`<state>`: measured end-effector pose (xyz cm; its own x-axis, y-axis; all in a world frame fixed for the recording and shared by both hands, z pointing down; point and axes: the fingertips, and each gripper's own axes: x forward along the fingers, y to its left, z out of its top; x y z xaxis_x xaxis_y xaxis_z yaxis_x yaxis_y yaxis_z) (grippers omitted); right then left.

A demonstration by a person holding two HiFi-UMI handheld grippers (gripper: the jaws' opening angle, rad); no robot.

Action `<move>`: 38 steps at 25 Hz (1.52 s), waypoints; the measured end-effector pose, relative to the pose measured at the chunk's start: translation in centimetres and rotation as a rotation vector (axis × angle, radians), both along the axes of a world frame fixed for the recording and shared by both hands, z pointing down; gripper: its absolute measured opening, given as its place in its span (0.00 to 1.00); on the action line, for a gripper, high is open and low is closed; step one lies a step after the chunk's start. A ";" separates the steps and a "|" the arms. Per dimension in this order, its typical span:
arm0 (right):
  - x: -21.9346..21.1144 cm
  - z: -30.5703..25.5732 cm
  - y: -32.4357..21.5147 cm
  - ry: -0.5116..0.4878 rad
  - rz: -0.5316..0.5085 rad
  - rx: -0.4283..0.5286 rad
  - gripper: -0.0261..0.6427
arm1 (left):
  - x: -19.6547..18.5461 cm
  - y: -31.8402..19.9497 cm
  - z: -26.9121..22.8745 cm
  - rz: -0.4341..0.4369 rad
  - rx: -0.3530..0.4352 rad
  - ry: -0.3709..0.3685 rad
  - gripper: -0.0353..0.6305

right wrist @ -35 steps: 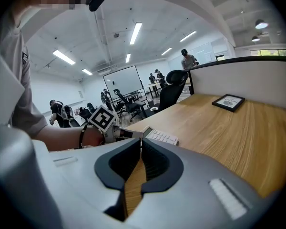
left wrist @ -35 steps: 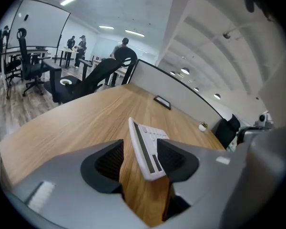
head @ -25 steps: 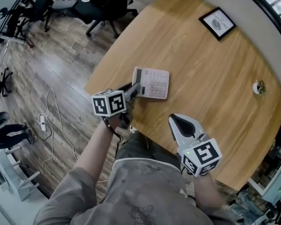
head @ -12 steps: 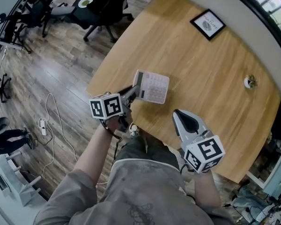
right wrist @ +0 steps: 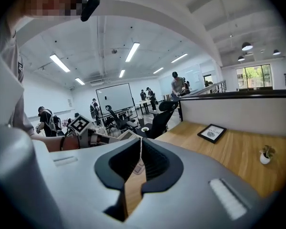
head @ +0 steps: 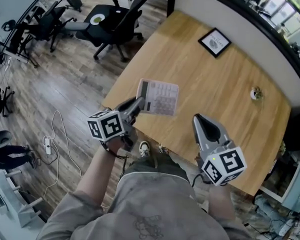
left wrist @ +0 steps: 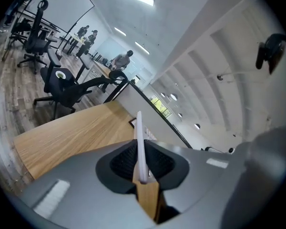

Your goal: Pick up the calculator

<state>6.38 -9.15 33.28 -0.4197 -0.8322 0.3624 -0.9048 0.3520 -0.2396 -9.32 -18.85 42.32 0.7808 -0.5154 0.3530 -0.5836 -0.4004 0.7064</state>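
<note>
At frame centre our left hand-held gripper (head: 135,105) pinches the calculator (head: 160,97) over the desk (head: 225,84); our right hand-held gripper (head: 200,120) sits closed, empty.

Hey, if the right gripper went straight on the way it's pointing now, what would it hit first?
Probably the calculator, held up in the left gripper. It shows just past the shut jaws of the right gripper, though depth is unclear.

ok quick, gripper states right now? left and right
Left gripper: shut on the calculator, pinching its edge.
Right gripper: shut, nothing between its jaws.
</note>
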 end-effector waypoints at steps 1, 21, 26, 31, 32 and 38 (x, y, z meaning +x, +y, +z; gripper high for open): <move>-0.2 -0.9 0.1 0.001 0.004 0.017 0.07 | -0.4 0.1 -1.2 -0.005 0.009 0.014 0.12; -2.6 -10.1 3.0 0.076 0.034 0.194 0.06 | -5.6 4.1 -12.7 -0.013 0.126 0.121 0.12; -2.3 -9.1 1.8 0.074 0.025 0.181 0.06 | -5.5 3.4 -11.9 -0.025 0.114 0.119 0.12; -3.2 -9.4 3.1 0.080 0.021 0.176 0.06 | -6.3 4.8 -12.5 -0.025 0.115 0.127 0.12; -3.3 -9.4 3.4 0.081 0.022 0.176 0.06 | -6.4 5.1 -12.6 -0.025 0.114 0.130 0.12; -2.9 -8.3 2.9 0.080 0.022 0.163 0.06 | -5.9 4.6 -12.1 -0.027 0.114 0.134 0.12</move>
